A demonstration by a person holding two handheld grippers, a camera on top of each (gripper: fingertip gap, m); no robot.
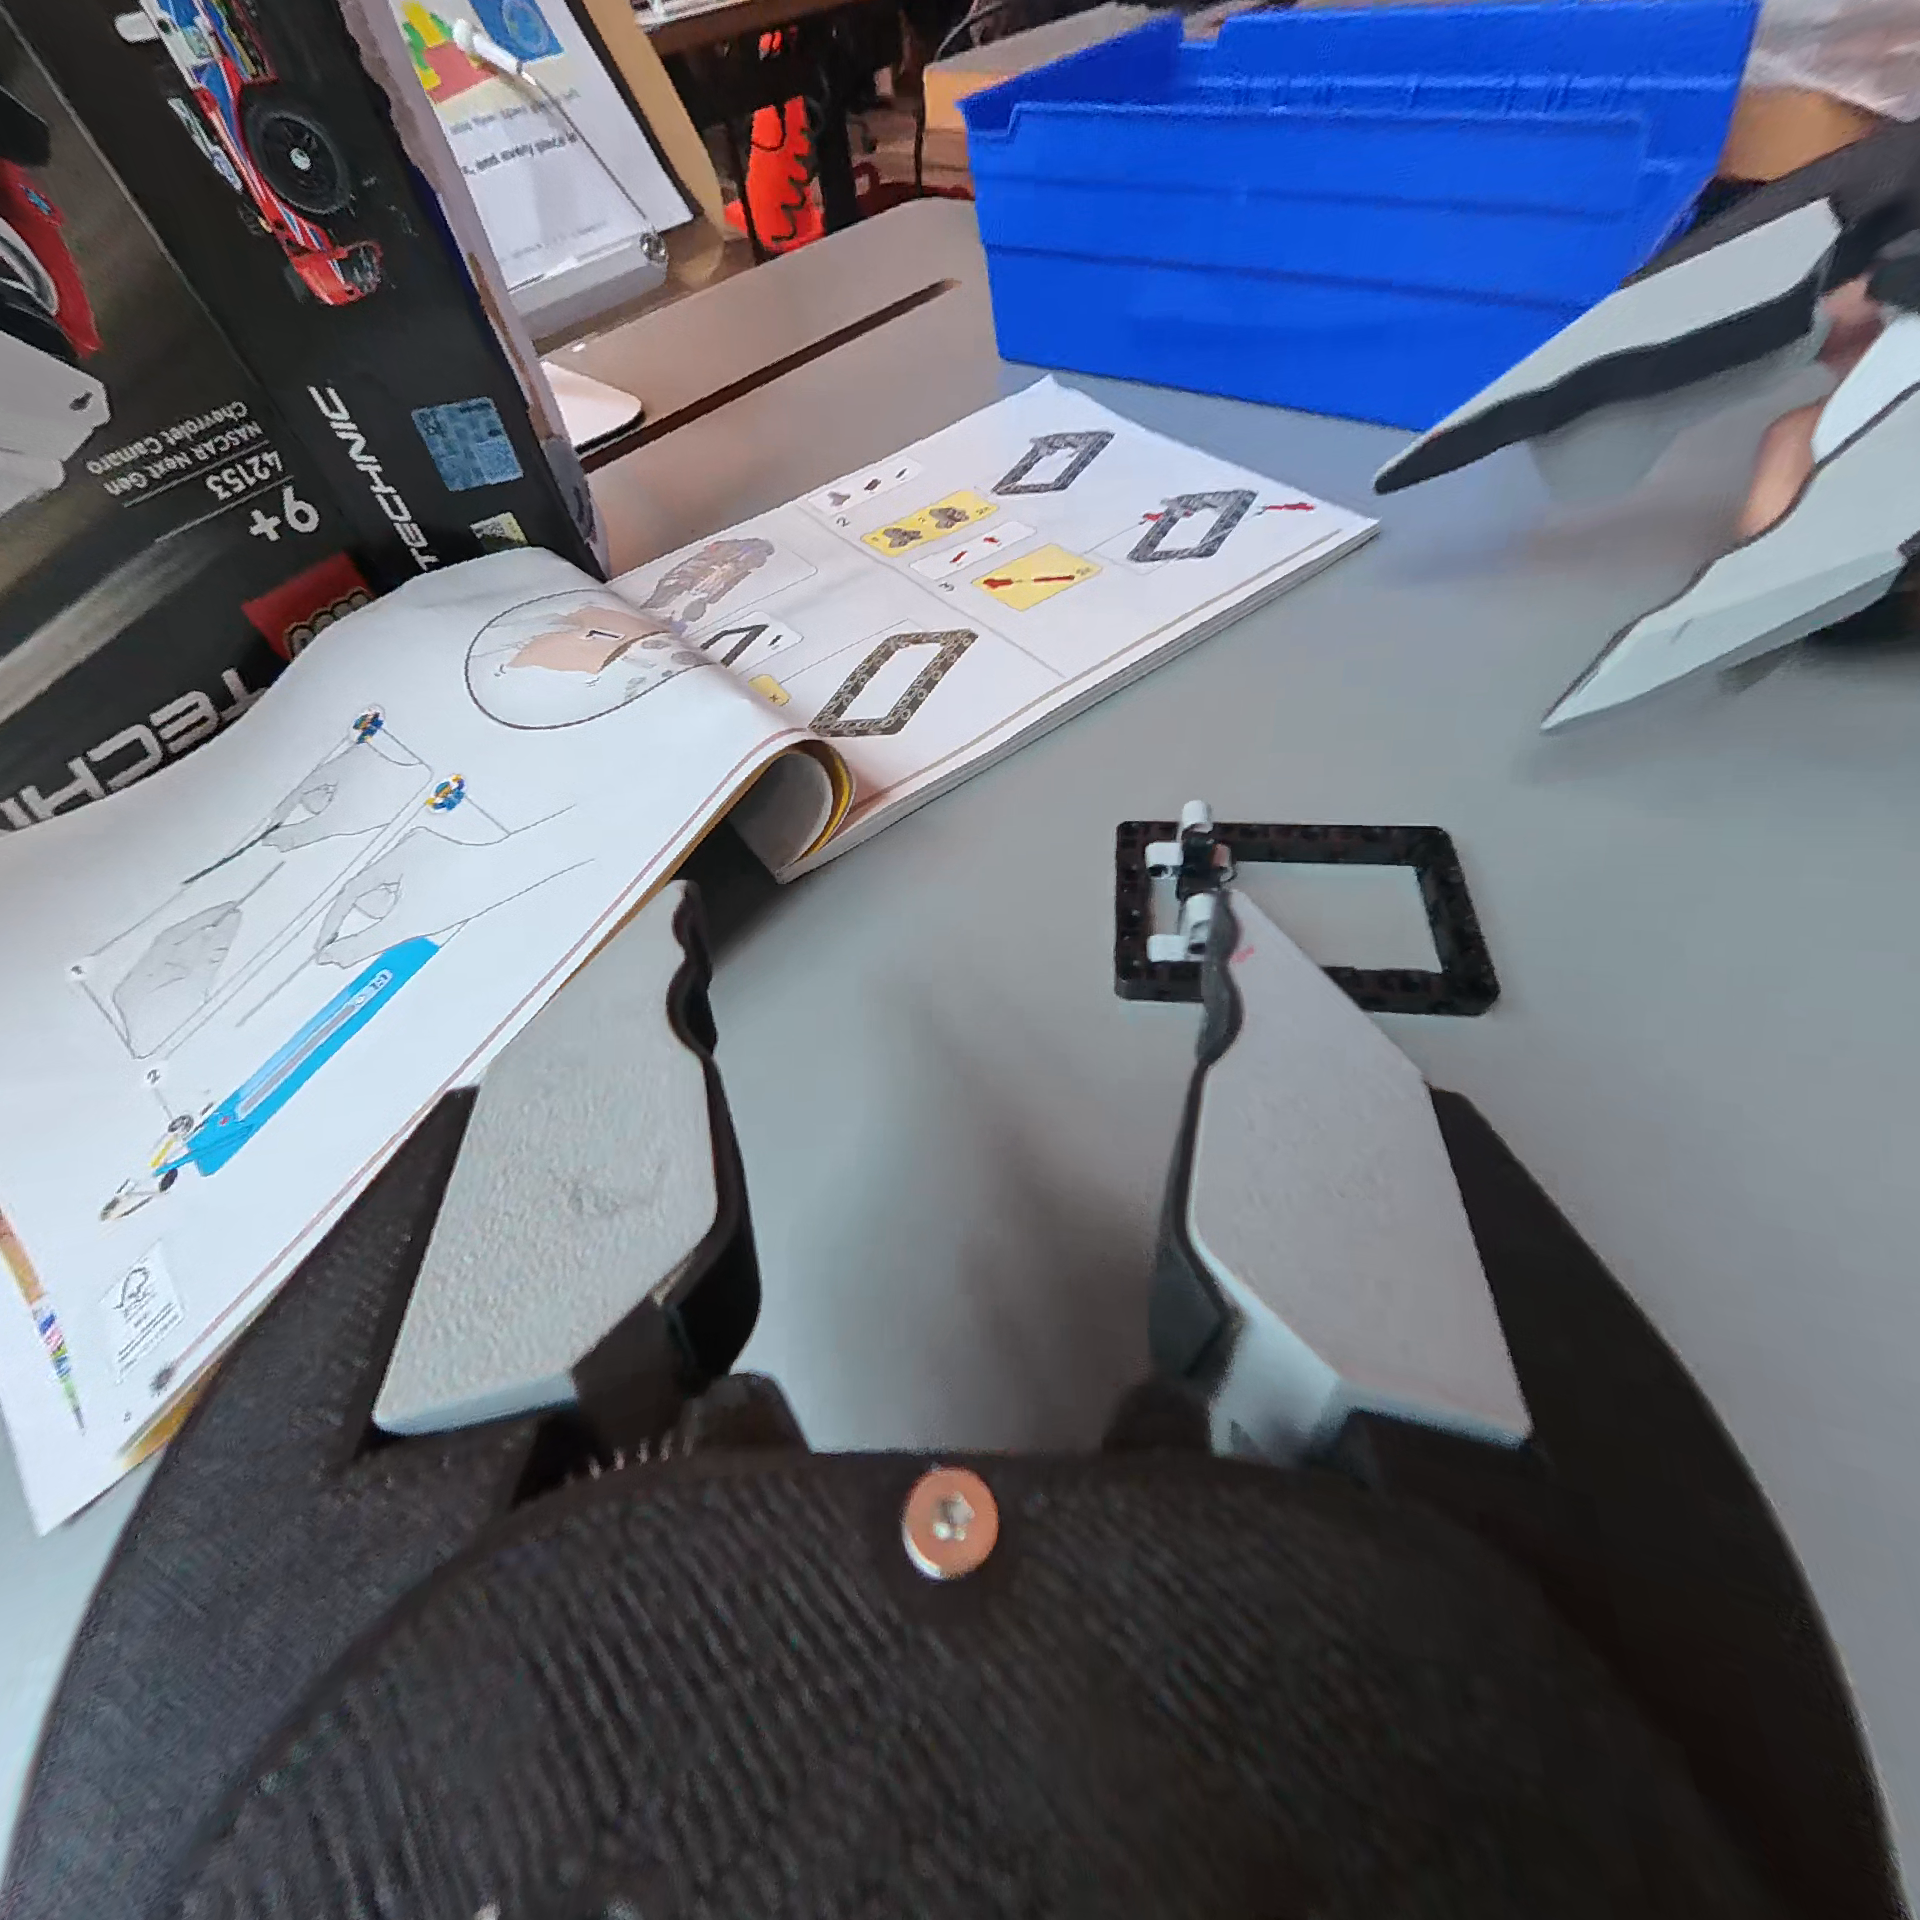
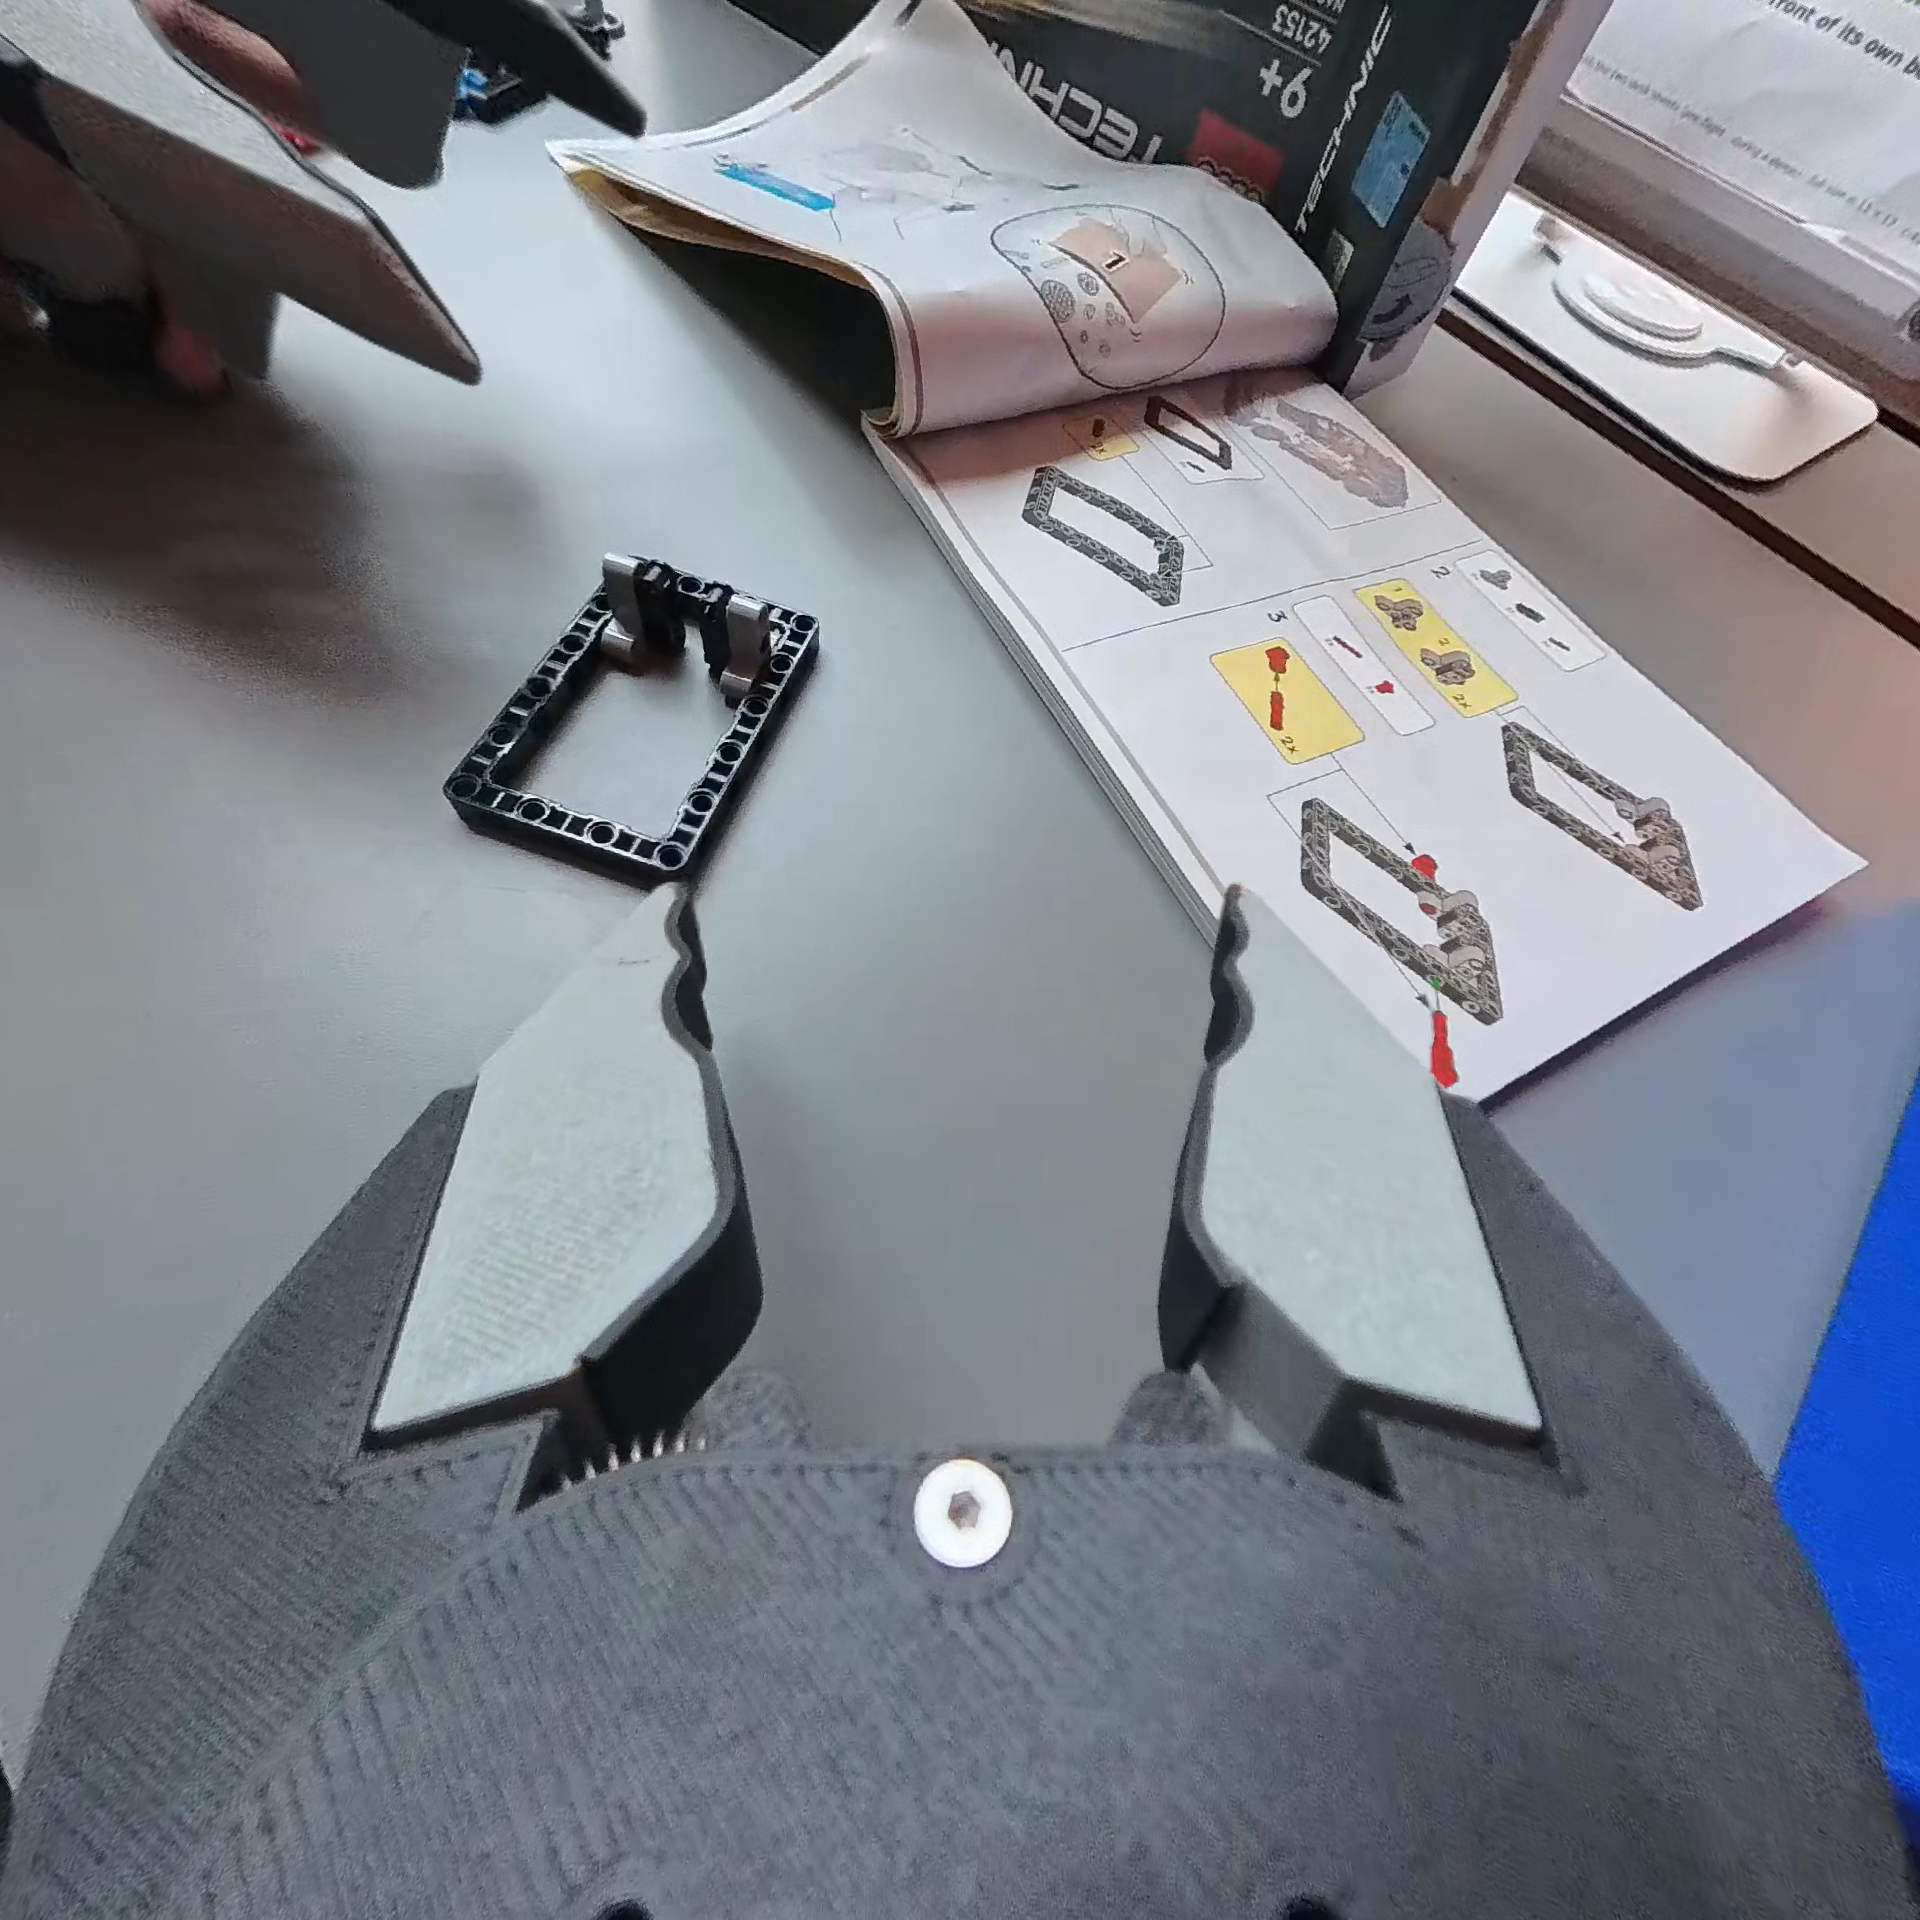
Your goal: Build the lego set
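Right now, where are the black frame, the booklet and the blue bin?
black frame (image 2: 582, 826), right wrist view, near bar.
booklet (image 2: 1226, 717), right wrist view, open right page.
blue bin (image 1: 1299, 260), left wrist view, front wall.

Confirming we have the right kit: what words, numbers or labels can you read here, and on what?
I don't quote writing; this is what bears it.
Box: large white print and numbers, legible.
Manual: step numbers and part counts, legible.
Sheet behind box: small print, blurred.
Bin, frame: none.
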